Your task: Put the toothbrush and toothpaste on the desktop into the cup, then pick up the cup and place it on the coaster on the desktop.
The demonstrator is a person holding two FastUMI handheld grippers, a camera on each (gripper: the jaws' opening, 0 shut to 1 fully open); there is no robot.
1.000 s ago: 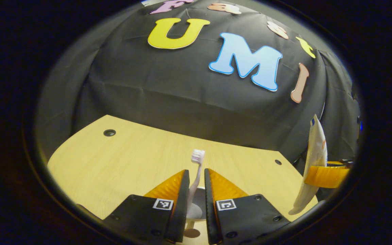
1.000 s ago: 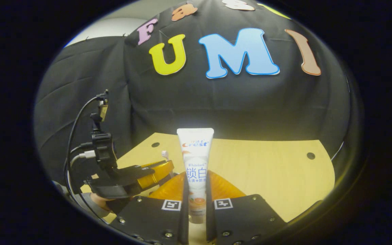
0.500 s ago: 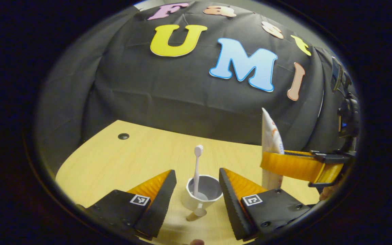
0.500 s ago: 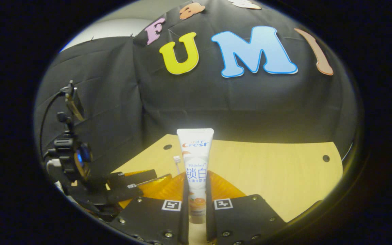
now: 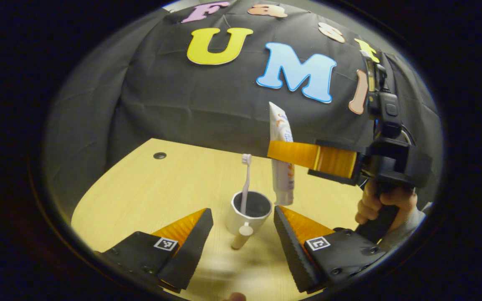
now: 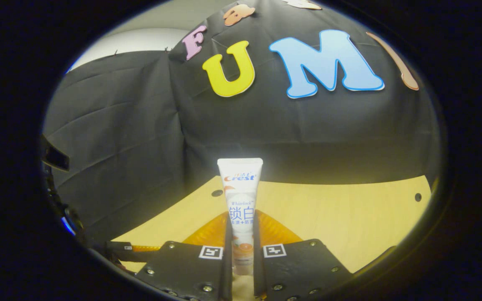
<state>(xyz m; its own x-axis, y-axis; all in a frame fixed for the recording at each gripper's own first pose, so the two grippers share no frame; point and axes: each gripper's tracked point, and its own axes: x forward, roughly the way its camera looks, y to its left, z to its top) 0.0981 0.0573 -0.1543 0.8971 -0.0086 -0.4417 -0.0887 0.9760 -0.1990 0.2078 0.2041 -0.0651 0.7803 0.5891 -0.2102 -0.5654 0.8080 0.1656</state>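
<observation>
In the left gripper view, the left gripper (image 5: 243,225) stands with its jaws wide apart and nothing between the fingers. Just ahead of the gap, between the two fingertips and touching neither, sits the cup (image 5: 249,213) on the wooden desktop (image 5: 149,192). The cup's short handle points back toward the jaws. The toothbrush (image 5: 245,184) stands in the cup, leaning against the rim on the side of the left finger, bristle head up.

Beyond the right finger and slightly above it, the right gripper (image 5: 284,154) reaches in from the right side, held by a person's hand (image 5: 381,205) with a grey sleeve below it. Its fingers pinch the toothpaste (image 5: 281,159) about midway along the tube, which hangs upright. The tube's lower end is just beside the cup's far right rim and seems level with it; whether it touches the rim cannot be told. Farther off, a dark round hole (image 5: 159,155) marks the desktop near its back edge.

In the right gripper view, the jaws are narrow and clamped on the toothpaste (image 6: 241,209), which rises straight up from between the fingers with its flat crimped end on top. Behind it the desktop (image 6: 341,213) spreads out, with a hole (image 6: 217,193) to the left of the tube and another hole (image 6: 418,197) far to the right.
</observation>
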